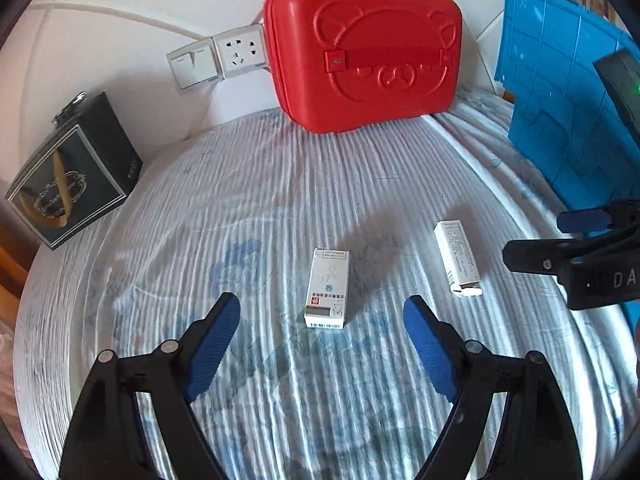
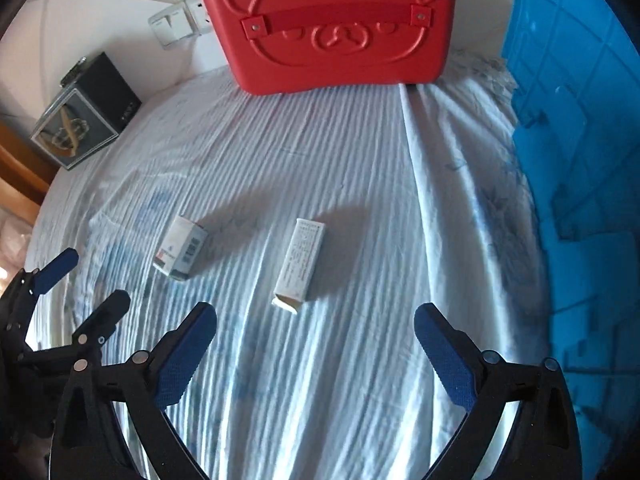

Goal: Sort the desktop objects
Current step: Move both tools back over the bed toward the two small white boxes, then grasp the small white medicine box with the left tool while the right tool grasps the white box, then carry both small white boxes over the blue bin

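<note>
The left claw (image 1: 322, 312) is spread wide and holds nothing; its two blue pads (image 1: 214, 348) hang low over the cloth (image 1: 260, 184), one on each side of the near end of a small white box (image 1: 327, 289). This box lies flat, with its long side pointing away from the claw, and the pads do not touch it. The right claw (image 2: 315, 322) is also released and empty, with the fingers far apart. It hovers just before the open flap of a slim white box (image 2: 300, 266), which lies flat too, near the first box but apart from it. In the left view the right claw (image 1: 568, 236) comes in from the right edge, beside the slim box (image 1: 458, 256). In the right view the left claw (image 2: 86, 280) shows at the left edge, near the small box (image 2: 181, 249).

The surface is covered with a wrinkled white cloth with pale blue print. At the far left a black box (image 1: 74, 176) with a silver frame stands on the cloth. Behind it is a white wall with a switch and a socket (image 1: 240, 54). A red case (image 1: 366, 48) with a bear face in relief stands upright against the wall. At the right a blue crate (image 1: 568, 100) rises beside the cloth.
</note>
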Demonstrator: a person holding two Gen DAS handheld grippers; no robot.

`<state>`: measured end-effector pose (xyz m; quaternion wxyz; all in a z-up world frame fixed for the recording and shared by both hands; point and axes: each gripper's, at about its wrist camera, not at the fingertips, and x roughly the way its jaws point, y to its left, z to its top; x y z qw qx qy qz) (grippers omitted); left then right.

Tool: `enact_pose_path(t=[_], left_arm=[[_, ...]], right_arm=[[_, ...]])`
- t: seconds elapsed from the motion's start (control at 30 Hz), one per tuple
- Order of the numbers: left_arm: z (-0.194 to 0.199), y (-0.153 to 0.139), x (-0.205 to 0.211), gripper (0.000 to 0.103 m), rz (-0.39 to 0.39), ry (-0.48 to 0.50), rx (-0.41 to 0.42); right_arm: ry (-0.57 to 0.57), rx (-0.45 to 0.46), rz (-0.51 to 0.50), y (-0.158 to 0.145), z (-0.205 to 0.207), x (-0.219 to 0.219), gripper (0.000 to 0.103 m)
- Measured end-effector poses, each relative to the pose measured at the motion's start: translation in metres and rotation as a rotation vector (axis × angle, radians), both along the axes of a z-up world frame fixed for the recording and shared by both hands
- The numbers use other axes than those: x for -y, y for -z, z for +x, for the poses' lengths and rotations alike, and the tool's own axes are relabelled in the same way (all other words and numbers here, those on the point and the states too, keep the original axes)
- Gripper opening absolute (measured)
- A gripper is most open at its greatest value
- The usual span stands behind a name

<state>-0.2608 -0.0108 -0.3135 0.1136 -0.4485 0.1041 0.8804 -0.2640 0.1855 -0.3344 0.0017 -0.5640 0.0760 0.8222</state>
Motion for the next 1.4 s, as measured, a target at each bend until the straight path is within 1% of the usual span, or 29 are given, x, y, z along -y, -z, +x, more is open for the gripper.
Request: enact_pose_path(t=[0.03,0.07,0.1,0.17,0.23,0.3,0.37,0.4,0.47,0.5,0.57,0.67,0.7,0.73,0.77,0.93,1.07,1.17,1.27,1.4], left_arm=[[-0.007,0.010,-0.003,0.075,-0.014,0.005,0.012],[-0.013,0.018,-0.003,0.072,-0.017,0.008,0.023],[-0.017,0.024,-0.003,0.066,-0.012,0.011,0.029],[-0.023,0.033,-0.003,0.059,0.003,0.010,0.042],[-0.025,0.039,-0.004,0.045,0.012,0.016,0.056],[-0.024,0.043,-0.006,0.037,0.014,0.024,0.057],[-0.025,0.046,-0.006,0.037,0.023,0.021,0.057],[-0.025,0.048,-0.006,0.037,0.029,0.018,0.064],[-0.026,0.053,-0.008,0.036,0.023,0.021,0.075],[-0.026,0.055,-0.008,0.032,0.019,0.023,0.080],[-0.026,0.059,-0.007,0.031,0.028,0.015,0.091],[-0.024,0.061,-0.005,0.030,0.040,0.011,0.090],[-0.023,0.061,-0.005,0.030,0.043,0.010,0.090],[-0.023,0.061,-0.004,0.030,0.052,0.009,0.091],[-0.021,0.060,-0.003,0.030,0.062,0.005,0.090],[-0.009,0.046,0.001,0.030,0.088,-0.017,0.066],[0.007,0.029,0.003,0.030,0.094,-0.031,0.042],[0.022,0.016,0.006,0.030,0.105,-0.043,0.033],[0.041,0.003,0.007,0.030,0.095,-0.048,0.027],[0.066,-0.020,0.011,0.030,0.084,-0.067,0.021]], right_arm=[[0.006,0.004,0.011,0.009,-0.008,0.002,0.097],[0.007,0.011,0.020,0.017,-0.017,0.005,0.095],[0.005,0.015,0.023,0.024,-0.023,0.007,0.095],[-0.017,0.022,0.034,0.034,-0.032,0.015,0.092],[-0.040,0.026,0.048,0.043,-0.038,0.023,0.087],[-0.039,0.039,0.058,0.051,-0.042,0.026,0.083],[-0.035,0.056,0.059,0.058,-0.046,0.028,0.077],[-0.037,0.060,0.060,0.060,-0.048,0.029,0.076],[-0.042,0.068,0.066,0.066,-0.050,0.032,0.070],[-0.038,0.073,0.065,0.069,-0.051,0.032,0.068],[-0.034,0.081,0.067,0.075,-0.051,0.033,0.065],[-0.034,0.062,0.076,0.077,-0.049,0.034,0.061],[-0.033,0.058,0.070,0.077,-0.049,0.034,0.057],[-0.037,0.049,0.064,0.076,-0.048,0.034,0.039],[-0.043,0.042,0.061,0.075,-0.047,0.033,0.026],[-0.058,0.042,0.027,0.070,-0.033,0.030,0.026],[-0.078,0.026,0.000,0.054,-0.016,0.031,0.026],[-0.094,0.011,-0.010,0.038,-0.004,0.035,0.026],[-0.119,-0.012,-0.009,0.020,0.004,0.038,0.026],[-0.140,-0.050,-0.013,-0.012,0.020,0.037,0.026]])
